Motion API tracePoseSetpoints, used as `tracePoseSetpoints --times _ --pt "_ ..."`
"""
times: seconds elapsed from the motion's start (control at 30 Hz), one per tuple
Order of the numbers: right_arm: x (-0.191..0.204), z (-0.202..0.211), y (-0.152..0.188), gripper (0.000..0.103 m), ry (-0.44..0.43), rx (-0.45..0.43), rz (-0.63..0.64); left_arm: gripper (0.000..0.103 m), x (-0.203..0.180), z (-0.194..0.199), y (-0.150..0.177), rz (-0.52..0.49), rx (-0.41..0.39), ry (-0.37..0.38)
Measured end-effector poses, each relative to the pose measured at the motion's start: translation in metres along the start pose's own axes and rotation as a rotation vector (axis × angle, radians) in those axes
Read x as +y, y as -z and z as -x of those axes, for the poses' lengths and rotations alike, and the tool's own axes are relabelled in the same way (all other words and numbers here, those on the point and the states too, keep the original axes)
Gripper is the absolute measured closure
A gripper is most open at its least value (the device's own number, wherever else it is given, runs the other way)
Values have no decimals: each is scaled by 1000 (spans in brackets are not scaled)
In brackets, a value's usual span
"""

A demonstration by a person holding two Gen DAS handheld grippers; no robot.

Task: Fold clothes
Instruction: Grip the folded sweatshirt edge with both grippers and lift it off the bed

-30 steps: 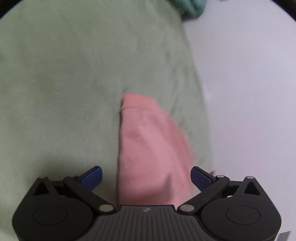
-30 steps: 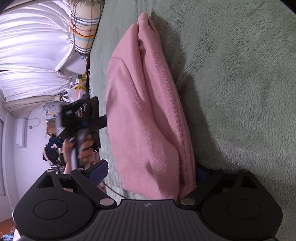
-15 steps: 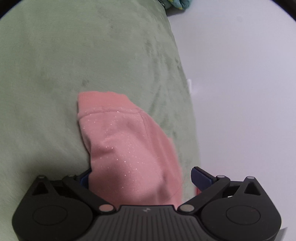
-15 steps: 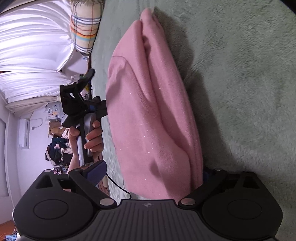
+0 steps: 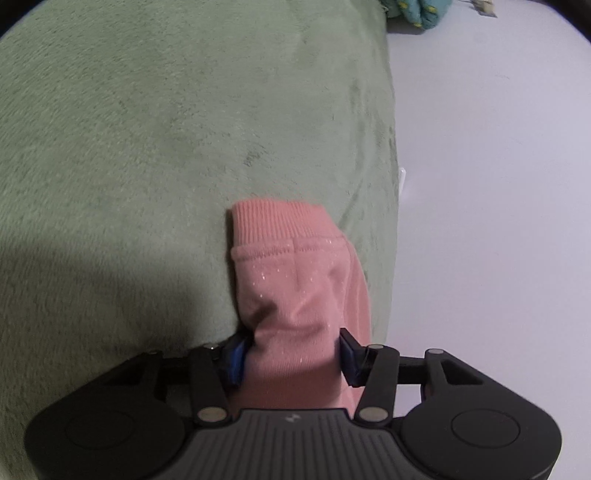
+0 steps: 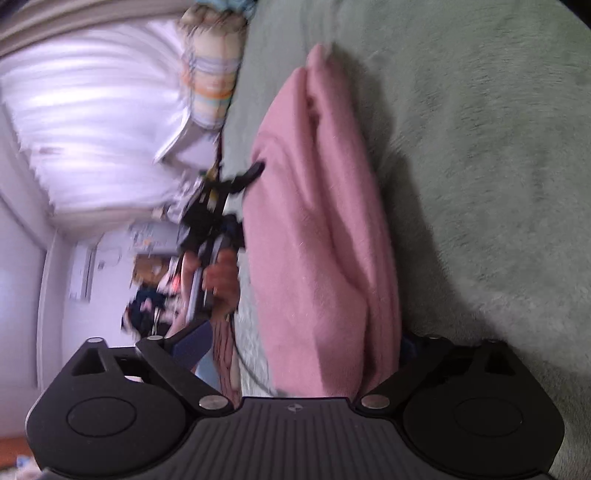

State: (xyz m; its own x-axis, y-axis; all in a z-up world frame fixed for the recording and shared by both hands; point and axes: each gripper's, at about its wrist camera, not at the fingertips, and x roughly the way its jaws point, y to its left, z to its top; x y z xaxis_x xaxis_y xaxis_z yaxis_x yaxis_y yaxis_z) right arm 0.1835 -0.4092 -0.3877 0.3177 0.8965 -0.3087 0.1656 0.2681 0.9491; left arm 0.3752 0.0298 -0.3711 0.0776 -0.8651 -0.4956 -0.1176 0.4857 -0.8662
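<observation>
A pink garment (image 5: pixel 295 266) lies bunched on a green fleece blanket (image 5: pixel 147 147), its ribbed cuff pointing away from me. My left gripper (image 5: pixel 293 358) has its jaws closing on the near end of that sleeve, and the blue pads pinch the wrinkled fabric from both sides. In the right wrist view the same pink garment (image 6: pixel 317 221) stretches away in long folds. My right gripper (image 6: pixel 303 336) straddles its near end with the jaws wide and still opening; the garment hides the right finger. A hand (image 6: pixel 218 280) holds the left gripper (image 6: pixel 221 206) at the garment's far edge.
The green blanket (image 6: pixel 480 147) ends at a pale bare surface (image 5: pixel 498 184) on the right. A teal patterned cloth (image 5: pixel 417 11) lies at the far top. A plaid pillow (image 6: pixel 210 85) and white drapes (image 6: pixel 92 129) stand beyond the bed.
The left gripper's jaws have come in from wide apart and now pinch the pink sleeve, which has bunched up between them. The right wrist view has shifted and blurred.
</observation>
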Motion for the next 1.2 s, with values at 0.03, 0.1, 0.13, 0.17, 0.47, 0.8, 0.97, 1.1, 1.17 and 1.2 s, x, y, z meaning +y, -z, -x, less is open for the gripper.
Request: tracePoseSetpoints --times 0.03,0.1,0.13,0.17,0.47,0.8,0.97,1.1,1.17,1.2 --pt "0 0 -1 4 -10 18 4 53 -2 -3 -1 -8 -4 0" --pt "-3 -1 -4 6 -22 36 -27 51 -3 -2 1 -51 -18 6" --pt "-5 -1 -6 12 -23 40 -39 51 -4 -2 3 -72 -25 9" --pt "-8 -1 -7 15 -23 47 -53 51 -2 0 4 -52 -33 29" --pt "-34 5 2 65 -27 109 -137 64 -2 28 21 -236 -99 60" --pt "-23 -20 -5 81 51 100 -118 79 11 29 11 -151 -29 54" --pt "-12 -8 1 86 29 51 -89 84 -4 37 25 -189 -93 101" --pt "20 -10 10 86 34 48 -17 84 -12 71 41 -183 -118 115" --pt "37 -16 13 86 41 60 13 84 -29 69 45 -187 -131 108" --pt "48 -20 16 86 39 68 27 84 -39 71 50 -192 -142 103"
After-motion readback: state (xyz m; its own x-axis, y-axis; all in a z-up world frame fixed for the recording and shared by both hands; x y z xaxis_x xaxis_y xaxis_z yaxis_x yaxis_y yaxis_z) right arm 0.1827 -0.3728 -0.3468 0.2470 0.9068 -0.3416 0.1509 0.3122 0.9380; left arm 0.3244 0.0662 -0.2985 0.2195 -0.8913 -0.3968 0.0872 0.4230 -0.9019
